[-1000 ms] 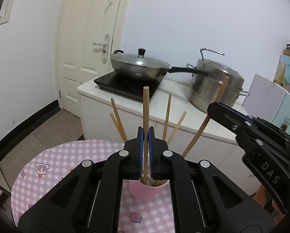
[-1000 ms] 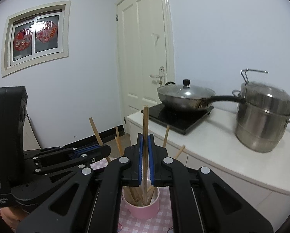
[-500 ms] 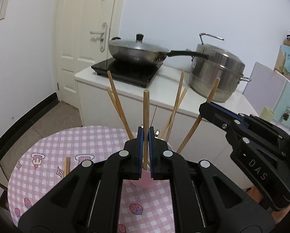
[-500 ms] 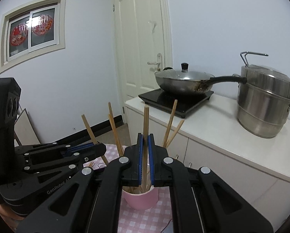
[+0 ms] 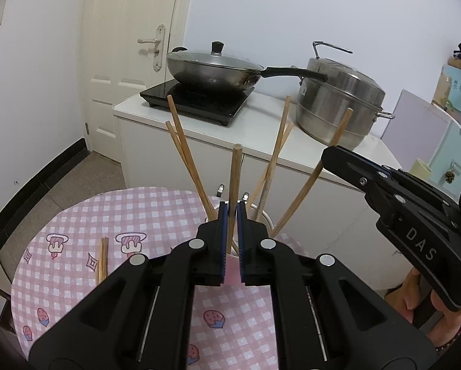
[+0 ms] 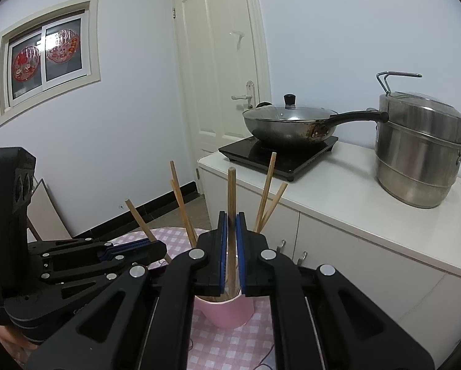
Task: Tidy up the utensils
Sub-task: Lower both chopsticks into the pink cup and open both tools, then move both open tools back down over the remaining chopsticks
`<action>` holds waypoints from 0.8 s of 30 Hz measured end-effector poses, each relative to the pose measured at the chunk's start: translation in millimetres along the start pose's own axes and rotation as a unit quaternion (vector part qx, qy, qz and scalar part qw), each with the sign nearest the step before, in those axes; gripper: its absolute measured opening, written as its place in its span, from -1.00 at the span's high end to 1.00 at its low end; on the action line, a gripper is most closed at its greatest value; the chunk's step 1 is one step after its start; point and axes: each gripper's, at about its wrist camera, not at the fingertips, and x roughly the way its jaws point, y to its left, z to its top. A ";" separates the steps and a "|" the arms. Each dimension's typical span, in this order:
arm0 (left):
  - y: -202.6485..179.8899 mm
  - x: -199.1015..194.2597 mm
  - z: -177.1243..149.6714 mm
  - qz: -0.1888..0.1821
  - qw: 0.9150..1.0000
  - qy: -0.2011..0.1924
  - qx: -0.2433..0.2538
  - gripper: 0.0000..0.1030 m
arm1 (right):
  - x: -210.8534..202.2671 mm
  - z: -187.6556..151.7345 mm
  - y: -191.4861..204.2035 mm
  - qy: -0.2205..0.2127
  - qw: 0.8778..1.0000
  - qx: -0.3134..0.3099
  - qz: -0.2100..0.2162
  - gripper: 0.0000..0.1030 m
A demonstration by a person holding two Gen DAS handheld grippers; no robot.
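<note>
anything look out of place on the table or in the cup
Yes: a pair of chopsticks lies loose on the checked tablecloth, left of the pink cup. The chopsticks already in the cup splay apart at different angles instead of standing together.

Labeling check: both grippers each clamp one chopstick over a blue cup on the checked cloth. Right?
Wrong on colour: the cup is pink, as the right wrist view shows. Left gripper and right gripper each clamp one chopstick over it on the checked cloth.

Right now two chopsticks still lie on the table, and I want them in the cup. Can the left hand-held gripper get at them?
Probably not yet: the left hand-held gripper is shut on a chopstick over the cup. The path to the loose chopsticks looks clear.
</note>
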 end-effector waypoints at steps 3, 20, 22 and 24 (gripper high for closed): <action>-1.1 -3.8 0.0 -0.001 1.000 0.001 0.000 0.87 | -2.3 0.2 0.5 0.000 1.000 0.001 0.001 0.65; 13.1 -37.1 -8.3 0.007 1.000 -0.004 -0.003 0.87 | -22.1 -5.7 10.9 -0.004 1.000 -0.011 0.005 0.47; 19.5 -44.2 -11.0 0.018 1.000 -0.011 -0.006 0.87 | -23.4 -7.5 14.3 -0.002 1.000 -0.012 0.009 0.46; 23.7 -49.5 -13.2 0.027 0.999 -0.016 -0.008 0.87 | -24.0 -10.1 18.8 -0.001 1.000 -0.015 0.014 0.45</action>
